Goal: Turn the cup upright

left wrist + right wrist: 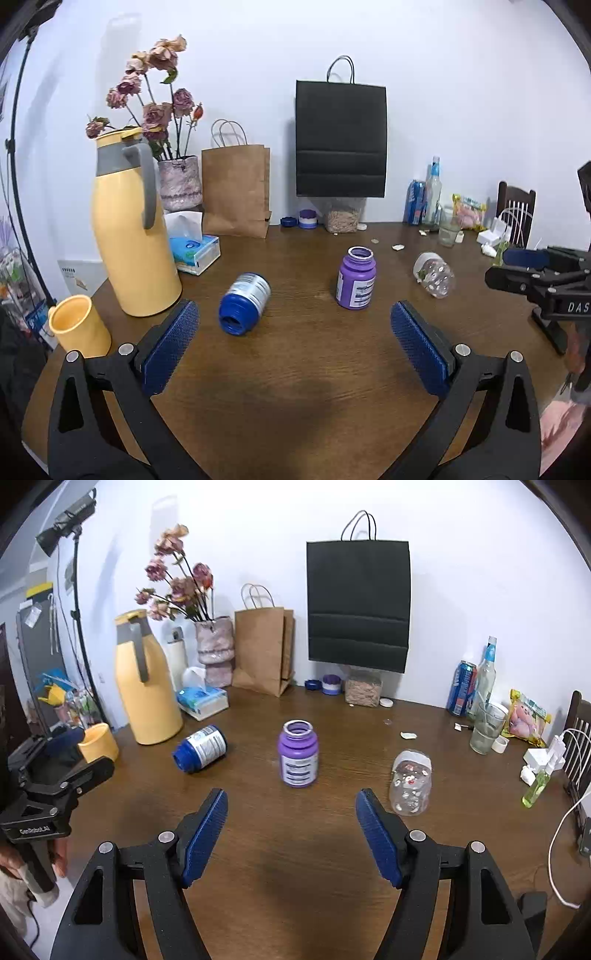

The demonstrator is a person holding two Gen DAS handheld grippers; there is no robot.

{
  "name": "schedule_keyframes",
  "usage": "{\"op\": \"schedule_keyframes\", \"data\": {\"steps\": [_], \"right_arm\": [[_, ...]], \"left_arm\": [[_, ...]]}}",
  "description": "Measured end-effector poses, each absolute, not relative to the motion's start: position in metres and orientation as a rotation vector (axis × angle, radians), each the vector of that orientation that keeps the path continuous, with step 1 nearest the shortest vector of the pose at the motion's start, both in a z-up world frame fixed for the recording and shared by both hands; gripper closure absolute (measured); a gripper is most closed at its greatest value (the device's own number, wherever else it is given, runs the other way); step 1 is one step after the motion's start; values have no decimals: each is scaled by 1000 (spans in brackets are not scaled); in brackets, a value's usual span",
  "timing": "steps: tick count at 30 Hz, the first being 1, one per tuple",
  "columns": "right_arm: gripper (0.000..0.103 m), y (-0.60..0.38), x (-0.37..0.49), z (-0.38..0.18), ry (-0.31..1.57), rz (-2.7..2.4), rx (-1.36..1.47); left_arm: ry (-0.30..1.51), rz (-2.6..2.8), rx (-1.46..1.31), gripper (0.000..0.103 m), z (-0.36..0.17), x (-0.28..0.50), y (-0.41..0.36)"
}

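So, progress check: pretty much nothing flipped yet. I've got my left gripper point(295, 332) and right gripper point(291, 830) both hovering low over the desk point(295, 387), jaws spread wide on each, holding nothing.

What's lying down: the blue bottle point(244, 303) is on its side, open mouth facing me, just in front of the yellow jug point(129, 236). The clear cup point(410, 783) with the little printed spots is also tipped over, off to the right of the purple bottle point(297, 754), which already stands upright in the middle with its lid off. The small yellow cup point(78, 325) by the jug is upright too.

My guess is the clear one is closest to my right jaws, so that's probably the one to grab and stand up. The blue one sits nearer my left. Both are well apart from the jaws for now.
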State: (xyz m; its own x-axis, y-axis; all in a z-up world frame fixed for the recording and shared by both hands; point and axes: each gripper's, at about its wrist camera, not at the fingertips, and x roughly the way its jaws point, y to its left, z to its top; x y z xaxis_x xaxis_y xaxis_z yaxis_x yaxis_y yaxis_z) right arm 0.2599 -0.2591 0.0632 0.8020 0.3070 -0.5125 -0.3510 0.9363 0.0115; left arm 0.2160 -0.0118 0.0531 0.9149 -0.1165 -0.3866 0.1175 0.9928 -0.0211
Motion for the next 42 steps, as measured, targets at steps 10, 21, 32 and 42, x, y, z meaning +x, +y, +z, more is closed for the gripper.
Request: {"op": "schedule_keyframes", "data": {"steps": [10,21,32,42], "right_arm": [[15,-253,142,44,413,368,-44],[15,-253,20,-11,255,295,-2],[15,-233,20,-14,284,350,15],[15,-231,19,-17,297,335,8]], "left_arm": [[276,-91,19,0,41,78,-3],[182,14,4,0,-6,-28,8],[235,-39,-103,0,-7,-27,13],[225,-43,-65,0,-6,-30,5]]}}
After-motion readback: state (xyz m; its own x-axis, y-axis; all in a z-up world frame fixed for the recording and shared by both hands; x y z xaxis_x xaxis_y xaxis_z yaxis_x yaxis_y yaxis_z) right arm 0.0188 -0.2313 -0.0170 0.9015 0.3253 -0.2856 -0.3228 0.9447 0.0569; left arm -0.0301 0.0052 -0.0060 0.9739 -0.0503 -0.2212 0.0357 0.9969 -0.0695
